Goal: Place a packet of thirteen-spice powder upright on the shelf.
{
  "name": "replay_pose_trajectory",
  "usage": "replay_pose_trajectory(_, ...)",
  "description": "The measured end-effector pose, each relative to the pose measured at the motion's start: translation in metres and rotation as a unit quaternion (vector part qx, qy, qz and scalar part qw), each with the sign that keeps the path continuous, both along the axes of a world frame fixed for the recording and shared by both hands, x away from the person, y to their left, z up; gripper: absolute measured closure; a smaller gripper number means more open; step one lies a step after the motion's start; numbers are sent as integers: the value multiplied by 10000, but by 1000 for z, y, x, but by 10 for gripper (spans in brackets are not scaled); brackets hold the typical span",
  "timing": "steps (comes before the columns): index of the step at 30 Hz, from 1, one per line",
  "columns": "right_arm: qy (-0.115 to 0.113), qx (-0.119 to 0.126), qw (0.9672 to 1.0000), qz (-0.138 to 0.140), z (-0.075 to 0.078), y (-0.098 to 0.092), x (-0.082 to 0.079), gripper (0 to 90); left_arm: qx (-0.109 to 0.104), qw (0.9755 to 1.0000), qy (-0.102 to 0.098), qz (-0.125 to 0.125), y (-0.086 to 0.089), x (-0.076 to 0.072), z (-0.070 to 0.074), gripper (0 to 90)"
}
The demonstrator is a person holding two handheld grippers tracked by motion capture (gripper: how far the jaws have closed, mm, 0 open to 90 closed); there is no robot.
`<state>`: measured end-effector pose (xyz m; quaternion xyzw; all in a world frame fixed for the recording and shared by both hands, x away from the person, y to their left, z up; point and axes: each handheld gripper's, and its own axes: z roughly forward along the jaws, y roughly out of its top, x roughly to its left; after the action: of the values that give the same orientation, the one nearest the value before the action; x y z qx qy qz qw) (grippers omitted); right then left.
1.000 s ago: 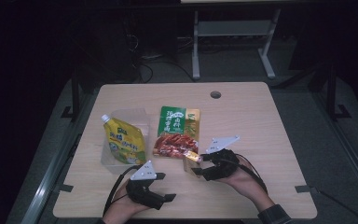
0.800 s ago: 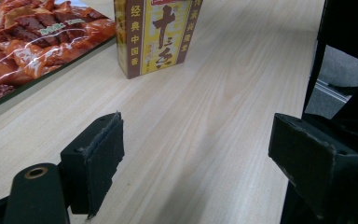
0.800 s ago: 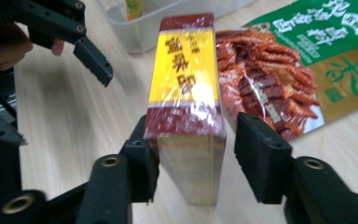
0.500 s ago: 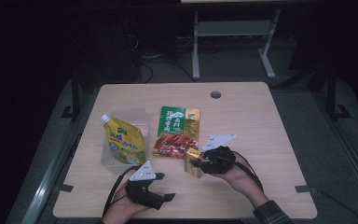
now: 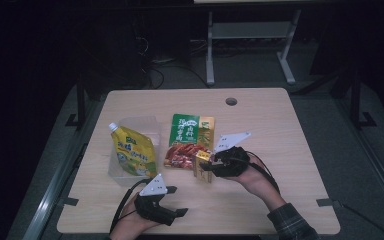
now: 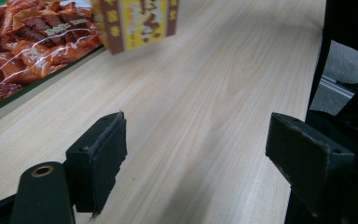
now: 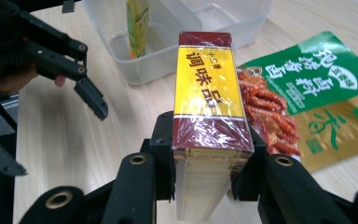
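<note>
Currently, left to right on the desk (image 5: 280, 135). Far left: clear plastic tub (image 5: 132, 150) with a yellow spouted pouch (image 5: 130, 152) standing upright in it; nothing else visible inside, so there's room. From how the other items are laid out, the tub looks like the collection bin.

Left claw (image 5: 177, 214) sits at the near desk edge, jaws spread wide with bare wood between the pads (image 6: 105, 149). Holding nothing, parked clear of the working area, probably so it doesn't block the route to the tub.

Next: flat green-and-gold snack bag (image 5: 190, 141) lying face up just right of the tub, not in any container.

Right claw (image 5: 207, 167) is clamped on a small red-and-yellow box (image 7: 209, 116); both pads press the box's long sides near its back end, so the front sticks out toward the tub. The jaws have just been closing onto it. In the left gripper view the box (image 6: 137, 21) seems to hang clear of the wood, so I'd judge it's lifted. It sits by the bag's near-right corner.

Likely next: carry it over the bag and into the tub.
</note>
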<state>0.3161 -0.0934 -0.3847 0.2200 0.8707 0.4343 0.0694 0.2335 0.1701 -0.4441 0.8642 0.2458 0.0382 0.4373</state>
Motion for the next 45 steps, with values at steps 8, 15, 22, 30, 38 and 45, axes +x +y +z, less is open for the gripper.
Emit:
replay_pose_trajectory(8,-115,44,9998,175,12,11,23,670,2,10000,-14,-35,2,1,-1,198)
replay_pose_trajectory(15,-175,18,9992,371,23,26,42,670,5,10000,0,-98,1,1,-1,199)
replay_pose_trajectory(22,-230,78,9976,651,29,44,61,670,-3,9999,41,-122,0,0,-2,202)
replay_pose_trajectory(30,-259,52,9947,995,34,68,77,670,-27,9998,49,-173,-1,1,-2,202)
replay_pose_trajectory(38,-283,92,9919,1238,41,83,89,670,-6,9998,47,-202,-1,1,-2,203)
replay_pose_trajectory(45,-412,71,9870,1552,47,99,99,670,19,9997,47,-234,-2,1,-2,207)
